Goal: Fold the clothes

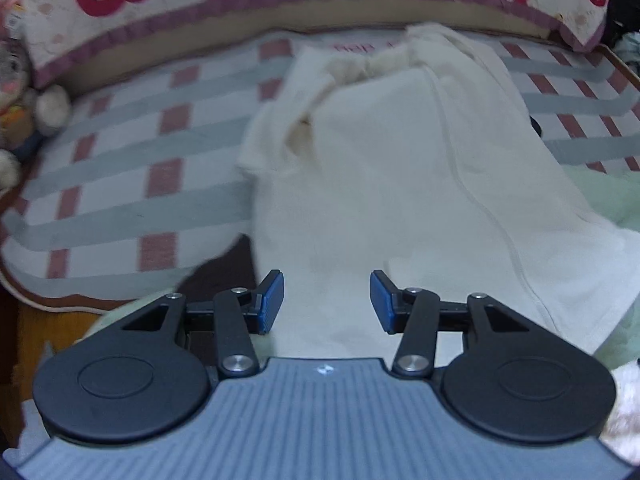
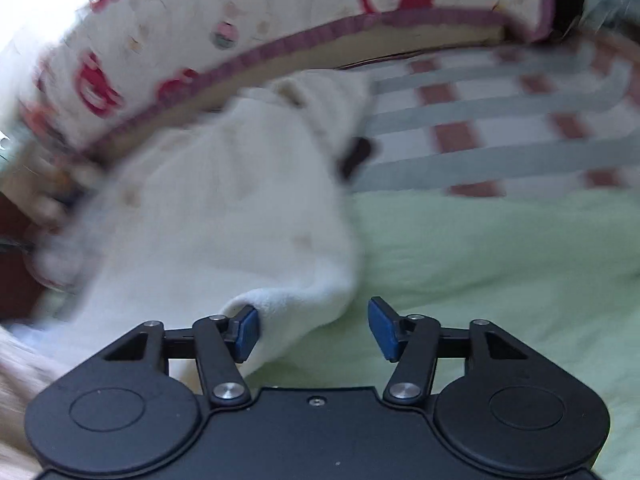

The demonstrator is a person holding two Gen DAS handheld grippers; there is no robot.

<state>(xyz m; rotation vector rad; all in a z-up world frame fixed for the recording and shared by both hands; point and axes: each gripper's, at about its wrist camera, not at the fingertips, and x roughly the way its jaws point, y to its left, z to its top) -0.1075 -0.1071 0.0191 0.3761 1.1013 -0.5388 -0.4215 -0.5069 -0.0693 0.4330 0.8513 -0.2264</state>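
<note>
Cream garment (image 1: 380,168) spread flat on the bed, stretching away ahead of the left tongs (image 1: 327,298). Left tongs hovering above its near end, blue pads (image 1: 272,296) parted with only cloth showing far below the gap, nothing pinched. Collar end bunched at the far side, close under the bear-print cushion (image 1: 160,4). Long seam running diagonally off to the right of the tongs. Checked sheet (image 1: 120,160) of grey bands and pink squares out to the left, with a soft toy (image 1: 24,108) at the far left edge. Pale green cover (image 1: 608,192) peeking out on the right.

Right tongs (image 2: 314,330) spread wide over the pale green cover (image 2: 500,264). Near corner of the same garment (image 2: 224,208) lying between the pads, folded edge resting against the left pad (image 2: 246,334), well clear of the right one; no squeeze on the fabric. Rest of the cloth heaped ahead and to the left, blurred. Small dark patch (image 2: 356,156) at its far right edge, too blurred to identify. Checked sheet (image 2: 500,128) ahead to the right, bear-print cushion (image 2: 240,20) arching across the far side.
</note>
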